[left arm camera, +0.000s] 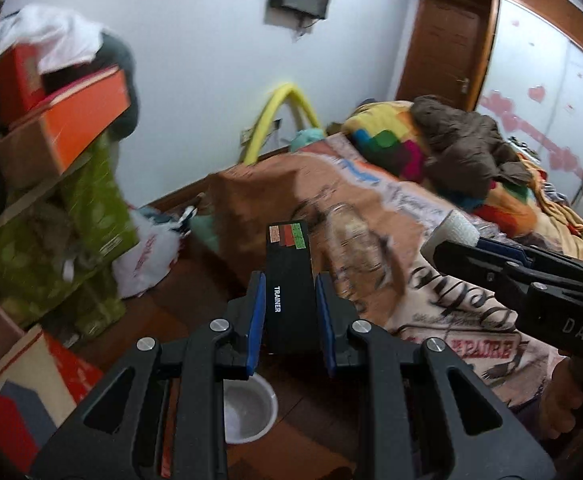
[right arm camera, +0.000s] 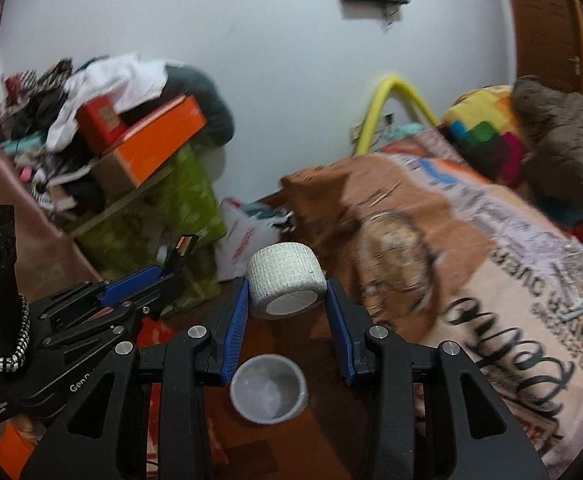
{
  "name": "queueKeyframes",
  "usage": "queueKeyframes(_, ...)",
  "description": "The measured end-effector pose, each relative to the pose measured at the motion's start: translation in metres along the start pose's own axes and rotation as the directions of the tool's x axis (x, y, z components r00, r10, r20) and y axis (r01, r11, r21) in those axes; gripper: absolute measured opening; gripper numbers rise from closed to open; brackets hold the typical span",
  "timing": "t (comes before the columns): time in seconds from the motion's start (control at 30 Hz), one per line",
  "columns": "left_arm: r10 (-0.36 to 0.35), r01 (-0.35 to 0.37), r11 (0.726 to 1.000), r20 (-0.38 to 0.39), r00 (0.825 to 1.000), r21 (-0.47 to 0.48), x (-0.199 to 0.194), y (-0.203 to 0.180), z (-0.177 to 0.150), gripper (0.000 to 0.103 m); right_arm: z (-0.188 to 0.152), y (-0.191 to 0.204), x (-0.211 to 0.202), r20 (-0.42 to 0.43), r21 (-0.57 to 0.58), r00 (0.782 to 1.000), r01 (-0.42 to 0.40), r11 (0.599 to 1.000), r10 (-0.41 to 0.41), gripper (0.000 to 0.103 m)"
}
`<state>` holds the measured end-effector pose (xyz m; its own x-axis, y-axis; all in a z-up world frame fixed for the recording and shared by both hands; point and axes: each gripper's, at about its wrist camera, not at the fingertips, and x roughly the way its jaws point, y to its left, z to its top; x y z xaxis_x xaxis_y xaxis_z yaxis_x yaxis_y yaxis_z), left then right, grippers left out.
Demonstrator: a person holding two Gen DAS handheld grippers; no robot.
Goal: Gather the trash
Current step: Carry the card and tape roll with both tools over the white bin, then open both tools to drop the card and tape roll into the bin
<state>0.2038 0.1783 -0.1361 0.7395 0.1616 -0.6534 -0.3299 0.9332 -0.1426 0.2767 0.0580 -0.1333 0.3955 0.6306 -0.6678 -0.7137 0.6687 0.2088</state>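
Left gripper [left arm camera: 289,280]: blue pads are clamping the near end of a flat black rectangular box [left arm camera: 290,276], jaws narrowly parted to its width. The box is carrying white lettering "TRAINER" along one edge and three small swatches, tan, red and green, at its far end.

Right gripper [right arm camera: 287,284]: blue pads are pressing both sides of a white textured roll of bandage tape [right arm camera: 287,280], held with its hollow core facing the camera. No writing is readable on the roll. In the left wrist view the right gripper's body is showing the letters "DAS".

A white plastic cup [right arm camera: 268,389] is sitting open-mouthed on the brown wooden floor [right arm camera: 323,344], below both grippers.

To the right, a printed bedspread [right arm camera: 503,304] is covering the bed, showing large black script and, in red, "PADRE". Far left, a white plastic bag with red print [right arm camera: 247,236], print unreadable, is lying beside green patterned boxes [right arm camera: 187,196].
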Motion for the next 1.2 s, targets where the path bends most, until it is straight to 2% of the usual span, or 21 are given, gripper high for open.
queueKeyframes(0.2, 0.042, -0.047, 0.996, -0.062, 0.997, -0.07, 0.016, 0.043, -0.035, 0.024, -0.016, 0.022, 0.041, -0.103, -0.027, 0.994, -0.031, 0.999, 0.029, 0.036)
queueKeyframes(0.43, 0.052, -0.081, 0.983, -0.172, 0.984, -0.167, 0.052, 0.08, -0.082, 0.024, -0.041, 0.03, 0.089, -0.236, -0.049, 0.972, -0.025, 0.998, 0.013, 0.036)
queueKeyframes(0.57, 0.055, -0.105, 0.972, -0.231, 0.971, -0.21, 0.071, 0.095, -0.109, 0.024, -0.058, 0.03, 0.118, -0.315, -0.042, 0.949, -0.026, 0.999, 0.012, 0.036)
queueKeyframes(0.8, 0.051, -0.146, 0.956, -0.349, 0.936, -0.253, 0.105, 0.114, -0.149, 0.024, -0.084, 0.031, 0.17, -0.44, -0.035, 0.898, -0.028, 0.999, 0.01, 0.036)
queueKeyframes(0.93, 0.041, -0.162, 0.948, -0.402, 0.915, -0.273, 0.123, 0.124, -0.163, 0.024, -0.089, 0.034, 0.191, -0.482, -0.043, 0.876, -0.05, 0.998, 0.023, 0.036)
queueKeyframes(1.13, 0.041, -0.172, 0.949, -0.435, 0.899, -0.266, 0.141, 0.125, -0.168, 0.024, -0.083, 0.039, 0.203, -0.503, -0.021, 0.857, -0.139, 0.99, 0.11, 0.038)
queueKeyframes(1.2, 0.032, -0.166, 0.95, -0.442, 0.896, -0.266, 0.147, 0.124, -0.167, 0.024, -0.082, 0.039, 0.203, -0.501, -0.031, 0.86, -0.13, 0.991, 0.097, 0.051)
